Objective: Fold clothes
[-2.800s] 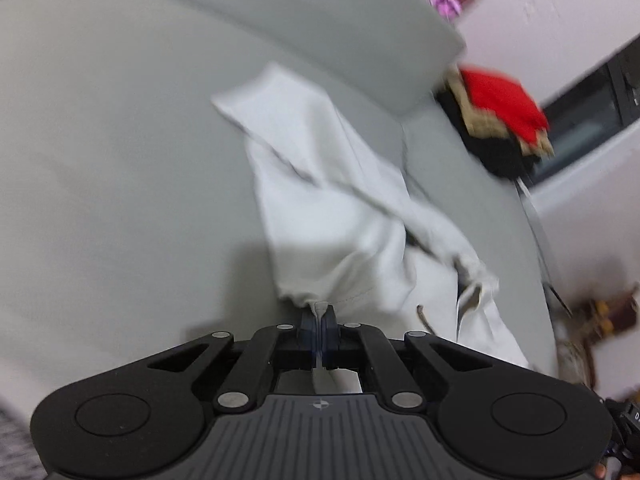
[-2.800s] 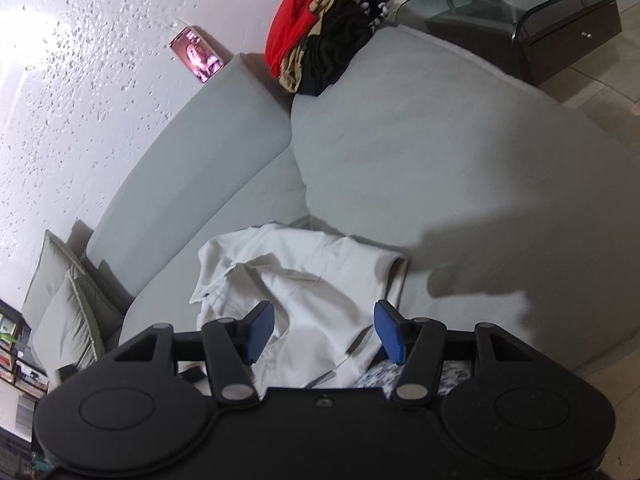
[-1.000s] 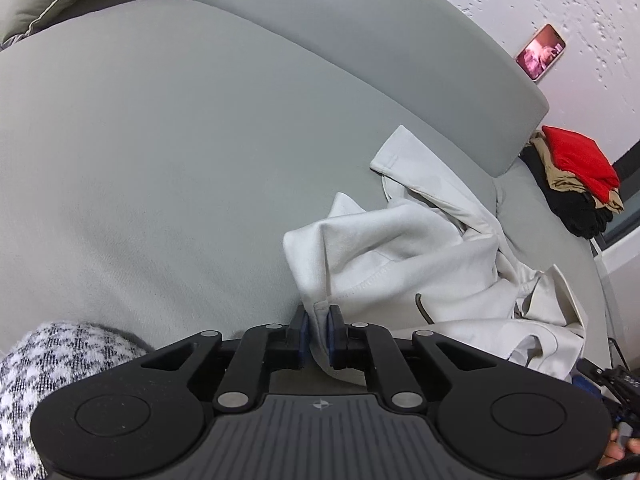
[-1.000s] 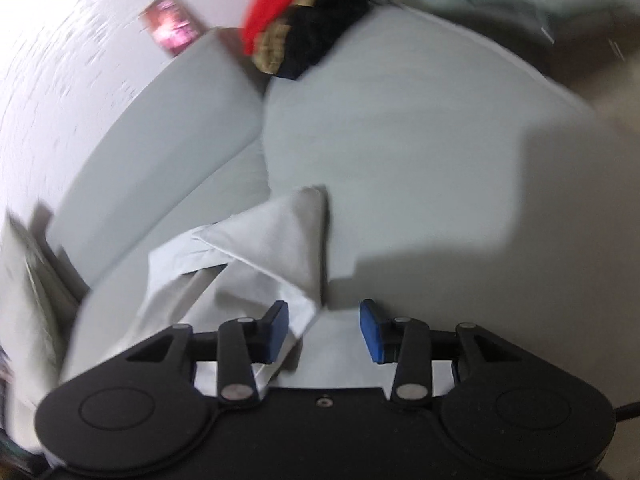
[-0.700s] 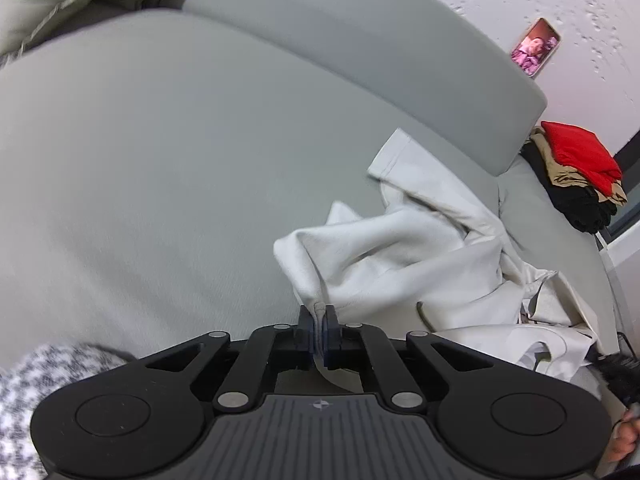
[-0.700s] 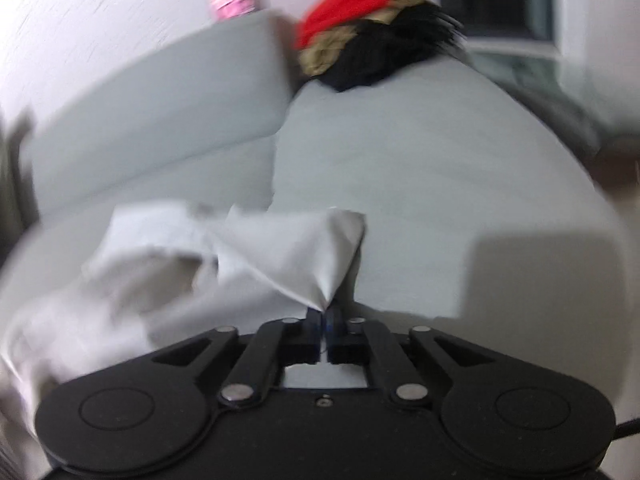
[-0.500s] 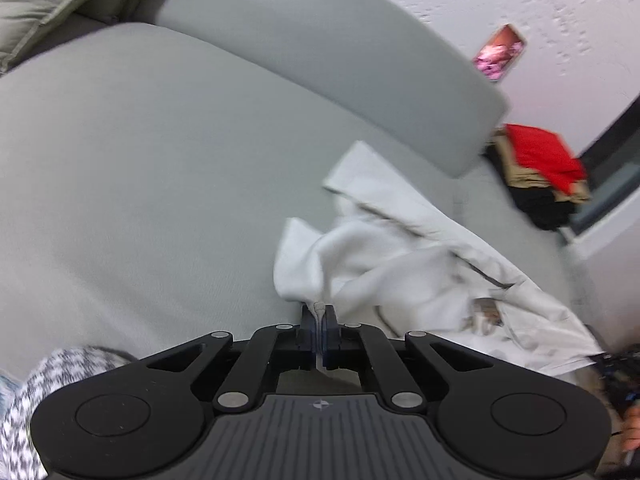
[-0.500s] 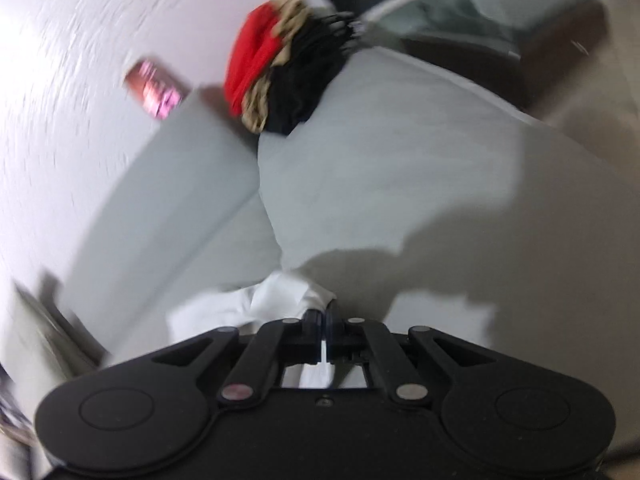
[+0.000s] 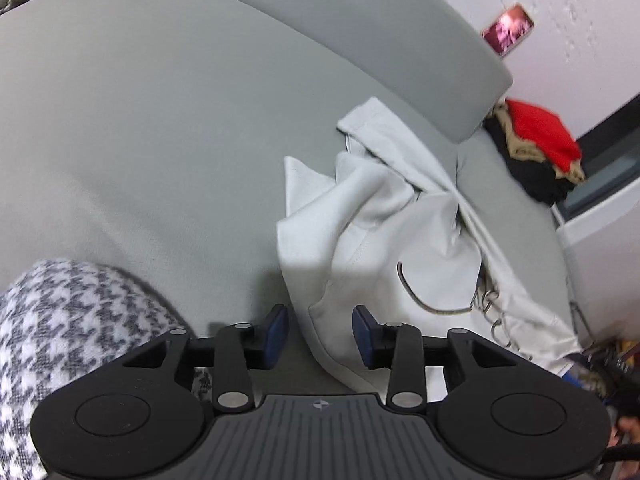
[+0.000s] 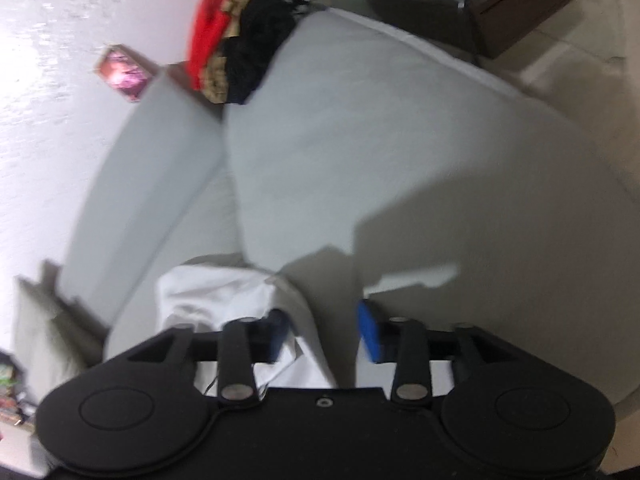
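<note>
Letting go together, the left gripper (image 9: 320,330) and right gripper (image 10: 324,334) have just opened, pads off the cloth, dropping the white garment (image 9: 384,240) rumpled on the grey sofa (image 9: 160,120), not yet folded.

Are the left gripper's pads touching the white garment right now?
Apart. In the left wrist view the left gripper has just opened; the white garment lies between its pads with gaps on both sides.
</note>
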A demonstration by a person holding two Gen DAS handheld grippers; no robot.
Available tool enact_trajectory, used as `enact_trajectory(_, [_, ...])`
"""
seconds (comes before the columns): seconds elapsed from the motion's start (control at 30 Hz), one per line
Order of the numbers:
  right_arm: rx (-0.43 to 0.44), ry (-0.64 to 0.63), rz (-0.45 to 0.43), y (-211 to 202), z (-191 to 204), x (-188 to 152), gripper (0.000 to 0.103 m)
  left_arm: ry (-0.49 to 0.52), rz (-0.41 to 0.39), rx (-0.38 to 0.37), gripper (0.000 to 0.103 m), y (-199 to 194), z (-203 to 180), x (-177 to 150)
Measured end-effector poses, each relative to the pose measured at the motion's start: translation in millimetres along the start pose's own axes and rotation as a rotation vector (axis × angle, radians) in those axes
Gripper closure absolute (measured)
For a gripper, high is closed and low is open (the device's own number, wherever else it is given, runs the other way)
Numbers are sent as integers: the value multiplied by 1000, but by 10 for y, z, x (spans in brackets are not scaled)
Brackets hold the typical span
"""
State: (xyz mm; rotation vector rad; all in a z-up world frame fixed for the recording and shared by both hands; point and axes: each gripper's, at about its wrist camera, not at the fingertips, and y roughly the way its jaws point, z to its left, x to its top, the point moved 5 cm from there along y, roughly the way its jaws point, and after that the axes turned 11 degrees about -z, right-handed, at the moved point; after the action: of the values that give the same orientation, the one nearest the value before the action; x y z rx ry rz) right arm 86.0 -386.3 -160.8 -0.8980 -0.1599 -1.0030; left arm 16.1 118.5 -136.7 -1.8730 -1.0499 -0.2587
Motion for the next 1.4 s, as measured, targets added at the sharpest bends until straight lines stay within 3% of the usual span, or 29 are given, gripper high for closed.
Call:
enact_trajectory(0.2, [48, -92, 30, -37, 5, -189, 60, -30, 0, -62, 66, 91, -24, -17])
enact_trajectory(0.43, [88, -121, 4, 4, -1, -288, 71, -61, -4, -119, 67, 371, -84, 1])
enact_trajectory(0.53, [104, -106, -9, 62, -30, -301, 77, -60, 8, -124, 77, 463, -122, -37])
enact_trajectory(0.57, [99, -119, -12, 82, -22, -312, 78, -57, 16, -120, 87, 471, -132, -45])
enact_trajectory(0.67, [78, -231, -3, 75, 33, -373, 90, -45, 33, -111, 98, 447, -140, -73])
enact_trajectory(0.73, [72, -264, 8, 40, 45, -411, 98, -41, 34, -104, 98, 409, -140, -83])
enact_trajectory(0.9, [86, -284, 0, 15, 59, -426, 91, -36, 30, -88, 97, 460, -138, -63])
enact_trajectory(0.97, [78, -280, 1, 83, 48, -410, 93, -26, 26, -79, 98, 476, -144, -53])
enact_trajectory(1.03, [64, -238, -3, 117, 53, -395, 101, -4, 20, -59, 99, 445, -174, -28])
enact_trajectory(1.13, [15, -199, 8, 75, 131, -385, 101, 39, 11, -20, 100, 264, -250, 54])
enact_trajectory(1.2, [-23, -127, 35, -61, 200, -368, 101, 0, -6, -71, 100, 54, -347, 215])
enact_trajectory(1.33, [137, 132, 129, -401, 606, -310, 101, -56, -82, -190, 101, -399, -696, 710])
enact_trajectory(1.4, [244, 158, 115, -533, 1063, -176, 101, -44, -171, -235, 101, -663, -1009, 1168])
